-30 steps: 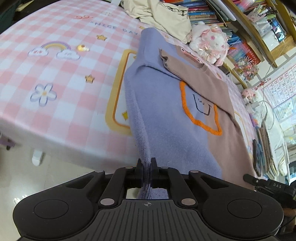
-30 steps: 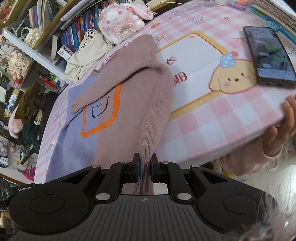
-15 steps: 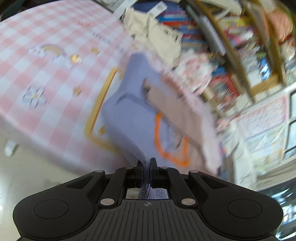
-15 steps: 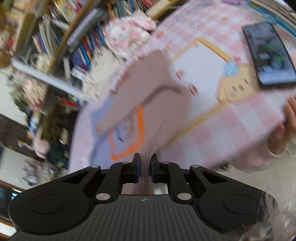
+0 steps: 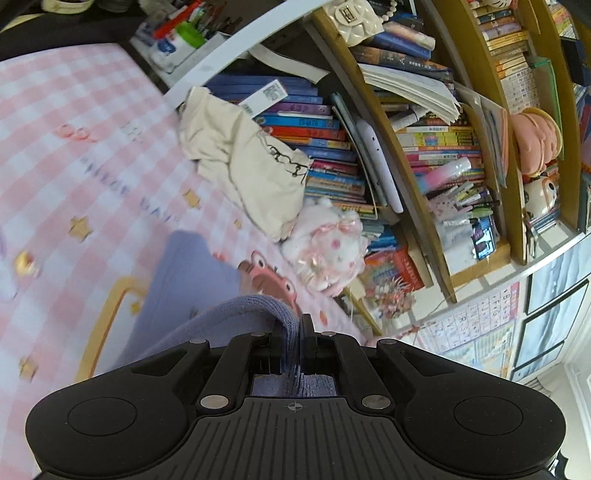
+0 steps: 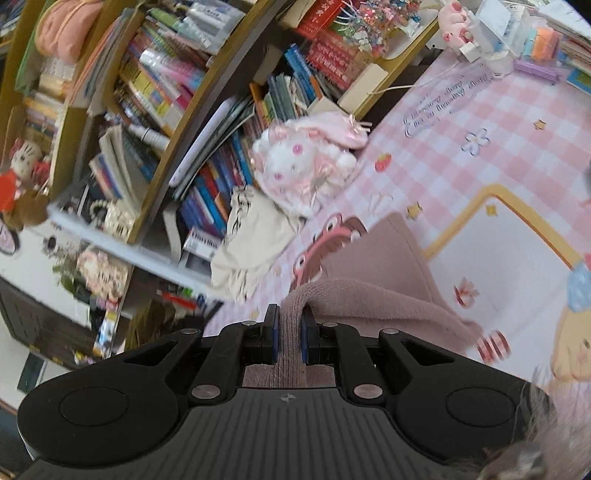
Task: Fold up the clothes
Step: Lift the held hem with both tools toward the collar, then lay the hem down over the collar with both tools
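Observation:
A two-tone knit sweater lies on the pink checked table cover (image 5: 74, 155). Its lavender half (image 5: 192, 273) fills the lower middle of the left wrist view, and its hem is pinched in my left gripper (image 5: 293, 328), which is shut on it. The dusty-pink half (image 6: 380, 273) appears in the right wrist view, where my right gripper (image 6: 289, 321) is shut on its hem. Both held edges are lifted and arch forward over the part of the sweater that still rests flat. The front motif of the sweater is hidden.
A cream garment (image 5: 243, 162) is heaped at the table's far edge beside a white and pink plush toy (image 5: 325, 251). Crowded bookshelves (image 5: 424, 155) stand right behind them. Small clutter (image 6: 517, 33) sits at the far right of the table.
Both grippers have risen and swung forward toward the bookshelves, carrying the hem up and over the sweater. The orange motif, the phone and the hand have left the views.

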Demonstrator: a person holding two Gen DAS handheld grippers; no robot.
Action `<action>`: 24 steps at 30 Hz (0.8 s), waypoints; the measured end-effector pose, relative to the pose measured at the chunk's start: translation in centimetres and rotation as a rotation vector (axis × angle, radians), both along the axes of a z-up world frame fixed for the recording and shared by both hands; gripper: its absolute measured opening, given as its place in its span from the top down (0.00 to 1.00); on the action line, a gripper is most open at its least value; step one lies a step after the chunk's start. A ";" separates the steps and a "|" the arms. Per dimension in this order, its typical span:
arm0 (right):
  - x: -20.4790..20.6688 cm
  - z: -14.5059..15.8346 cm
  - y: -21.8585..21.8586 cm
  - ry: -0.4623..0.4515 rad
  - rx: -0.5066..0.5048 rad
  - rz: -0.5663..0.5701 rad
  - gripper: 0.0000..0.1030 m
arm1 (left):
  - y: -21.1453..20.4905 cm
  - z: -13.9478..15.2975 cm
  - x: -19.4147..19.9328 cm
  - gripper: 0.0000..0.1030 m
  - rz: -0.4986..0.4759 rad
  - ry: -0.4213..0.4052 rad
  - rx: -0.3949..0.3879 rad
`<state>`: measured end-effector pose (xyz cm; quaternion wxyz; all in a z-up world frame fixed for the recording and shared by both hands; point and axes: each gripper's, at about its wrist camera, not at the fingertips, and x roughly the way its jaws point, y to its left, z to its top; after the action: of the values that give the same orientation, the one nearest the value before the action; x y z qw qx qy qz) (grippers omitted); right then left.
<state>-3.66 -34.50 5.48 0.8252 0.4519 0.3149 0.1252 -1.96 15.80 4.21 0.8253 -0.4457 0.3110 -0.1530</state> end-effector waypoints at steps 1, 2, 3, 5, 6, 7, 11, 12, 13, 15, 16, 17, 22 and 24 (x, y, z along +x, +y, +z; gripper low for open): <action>0.9 0.0 0.1 0.004 -0.002 -0.008 0.89 | 0.0 -0.1 0.9 0.95 -0.004 0.000 -0.001; 1.6 -0.1 0.1 0.009 -0.005 -0.013 0.89 | 0.1 -0.2 1.7 0.95 -0.007 0.004 -0.002; 2.4 -0.2 0.2 0.016 -0.010 -0.019 0.89 | 0.1 -0.4 2.6 0.95 -0.011 0.012 -0.001; 3.8 -0.5 0.4 0.030 -0.022 -0.025 0.89 | 0.1 -1.0 3.9 0.95 -0.014 0.031 0.002; 4.4 -0.8 0.5 0.038 -0.027 -0.028 0.89 | 0.1 -1.4 4.6 0.95 -0.018 0.046 0.006; 5.0 -1.0 0.5 0.047 -0.030 -0.031 0.89 | 0.1 -1.7 5.2 0.95 -0.021 0.059 0.012; 7.1 -2.5 0.6 0.093 -0.034 -0.048 0.89 | 0.1 -3.2 7.2 0.94 -0.033 0.111 0.045; 7.5 -2.9 0.7 0.107 -0.036 -0.052 0.89 | 0.1 -3.6 7.7 0.91 -0.033 0.130 0.062; 8.0 -3.3 0.7 0.119 -0.040 -0.056 0.87 | 0.0 -3.9 8.1 0.90 -0.031 0.147 0.080; 8.7 -3.9 0.9 0.138 -0.062 -0.074 0.79 | -0.1 -4.6 9.0 0.83 -0.029 0.192 0.122; 8.8 -4.0 0.9 0.141 -0.090 -0.094 0.60 | -0.1 -5.0 9.5 0.77 -0.030 0.230 0.148; 8.9 -3.9 0.8 0.142 -0.124 -0.118 0.42 | -0.1 -5.2 9.9 0.54 -0.030 0.276 0.177; 9.2 -3.1 1.5 0.101 -0.352 -0.096 0.41 | 0.6 -4.8 9.6 0.34 -0.026 0.246 0.309; 9.4 -2.8 3.0 0.072 -0.516 -0.018 0.42 | 0.0 -4.4 9.1 0.34 -0.065 0.192 0.416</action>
<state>5.74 -31.53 2.72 0.9025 0.2332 0.3616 0.0170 7.18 15.81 -0.19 0.8606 -0.2683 0.4273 -0.0689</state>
